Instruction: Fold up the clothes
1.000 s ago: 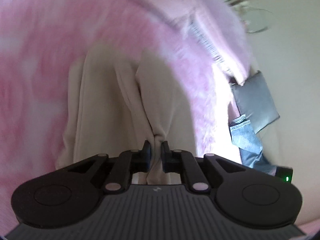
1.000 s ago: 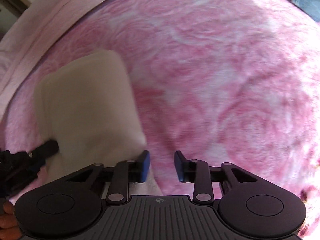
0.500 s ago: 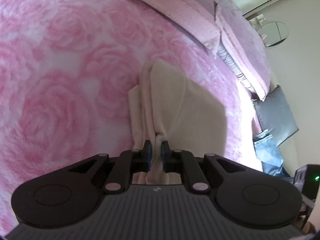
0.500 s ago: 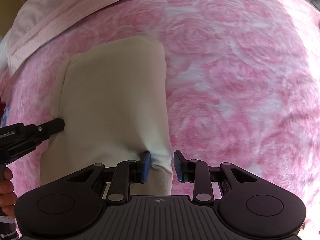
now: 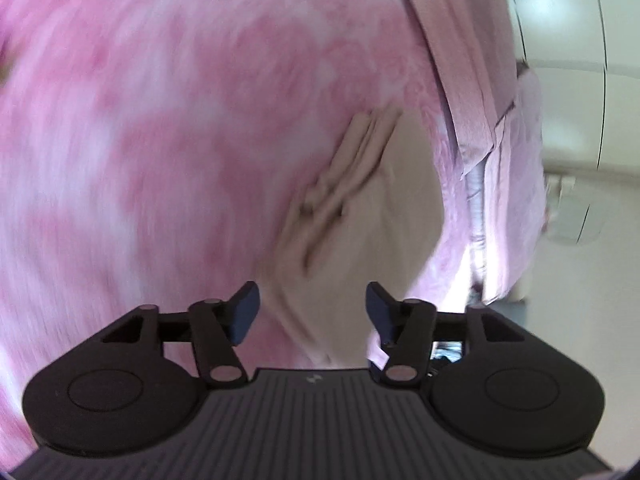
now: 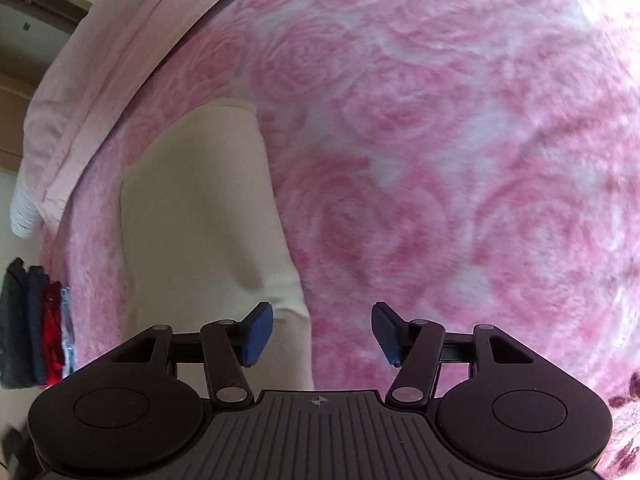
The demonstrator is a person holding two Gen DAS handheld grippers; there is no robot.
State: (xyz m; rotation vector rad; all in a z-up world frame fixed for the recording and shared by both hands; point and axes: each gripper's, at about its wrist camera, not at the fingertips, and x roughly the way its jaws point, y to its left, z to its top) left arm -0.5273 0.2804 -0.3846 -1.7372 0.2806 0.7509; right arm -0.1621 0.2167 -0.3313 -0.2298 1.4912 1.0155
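Now both pairs of jaws stand wide apart and empty: the left gripper (image 5: pixel 313 307) and the right gripper (image 6: pixel 322 333) each hold nothing. Just beyond them the folded cream garment (image 6: pixel 200 216) lies flat on the pink rose-patterned blanket (image 6: pixel 440 140), its layered edges (image 5: pixel 352 184) showing in the blurred left view. Paler pink bedding (image 6: pixel 96 68) borders the blanket's far side. Near the left edge of the right view sits a small stack of dark, red and blue clothes (image 6: pixel 36 320). White wall panels (image 5: pixel 568 20) show behind the bed.
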